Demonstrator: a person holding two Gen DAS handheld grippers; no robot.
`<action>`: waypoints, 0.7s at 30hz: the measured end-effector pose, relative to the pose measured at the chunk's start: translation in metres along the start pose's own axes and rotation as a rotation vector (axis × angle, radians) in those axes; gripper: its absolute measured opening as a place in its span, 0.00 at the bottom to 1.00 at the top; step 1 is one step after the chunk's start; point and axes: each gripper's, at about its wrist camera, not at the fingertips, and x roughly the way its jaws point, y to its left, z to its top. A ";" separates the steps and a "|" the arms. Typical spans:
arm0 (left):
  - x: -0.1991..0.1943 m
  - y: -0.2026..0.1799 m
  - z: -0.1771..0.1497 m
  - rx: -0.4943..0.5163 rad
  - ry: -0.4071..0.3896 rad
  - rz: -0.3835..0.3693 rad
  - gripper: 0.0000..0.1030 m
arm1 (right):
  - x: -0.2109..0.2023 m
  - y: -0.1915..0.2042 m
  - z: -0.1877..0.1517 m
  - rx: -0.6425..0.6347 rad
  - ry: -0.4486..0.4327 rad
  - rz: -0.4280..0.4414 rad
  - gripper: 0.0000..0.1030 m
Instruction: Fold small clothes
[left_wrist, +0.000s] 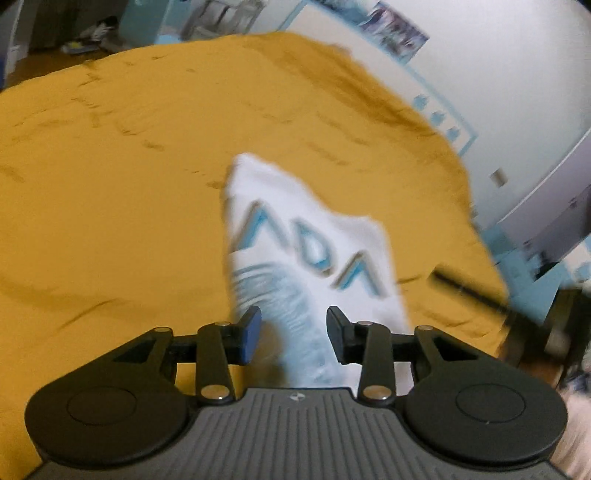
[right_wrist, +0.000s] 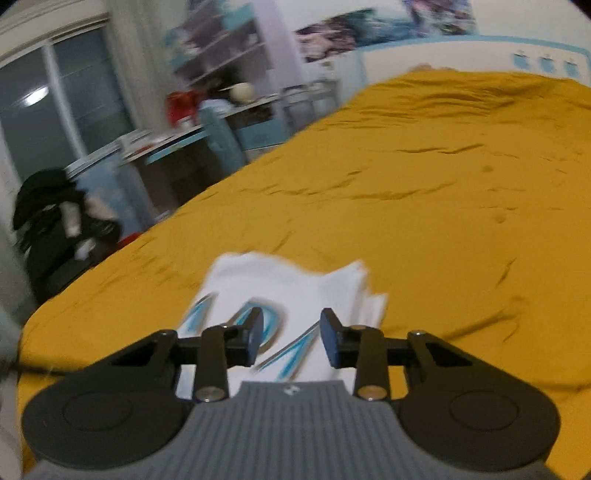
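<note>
Both grippers sit right at the lens, so start there. Left gripper (left_wrist: 293, 334): fingers spread apart, nothing between the pads, a clear gap with white cloth showing through it. One pad is blue-faced (left_wrist: 252, 332), the other dark. Right gripper (right_wrist: 291, 338): same story, fingers apart, not pinching anything, cloth showing in the gap.

Out past the left fingertips, the shirt (left_wrist: 306, 236) lies on the bed, white, with blue lettering and a band of pale blue stripes running down toward the gripper. It looks folded into a narrow strip, its far corner pointing away from the camera, its near end passing under the gripper body. Whether the fingers touch the fabric, I cannot tell; the view is blurred.

From the right wrist, the shirt (right_wrist: 288, 288) shows as a small folded bundle, layered edges stacked on its right side, blue print on top, lying near the bed's near-left corner. The gripper hangs just above or at its near edge; contact is not clear.

Further out, the bed (left_wrist: 110, 177) is covered in a mustard-yellow sheet, lightly creased, and it fills most of both views. A dark thin strap or cord (left_wrist: 469, 290) lies on the sheet to the right of the shirt in the left view.

Beyond the bed on the right wrist's side: a desk (right_wrist: 177, 138) with clutter, shelves (right_wrist: 221, 40) above it, a window (right_wrist: 59, 99), and a dark pile of clothing (right_wrist: 55, 218). Posters (right_wrist: 332, 33) line the pale wall.
</note>
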 end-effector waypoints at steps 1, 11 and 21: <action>0.006 -0.004 0.001 0.005 -0.013 -0.004 0.46 | -0.002 0.005 -0.008 0.009 0.001 0.020 0.24; 0.063 0.013 -0.014 -0.010 0.038 0.037 0.41 | 0.031 -0.026 -0.065 0.081 0.156 -0.060 0.15; 0.039 0.030 -0.021 -0.017 0.003 -0.054 0.32 | 0.040 -0.043 -0.046 0.101 0.204 -0.007 0.23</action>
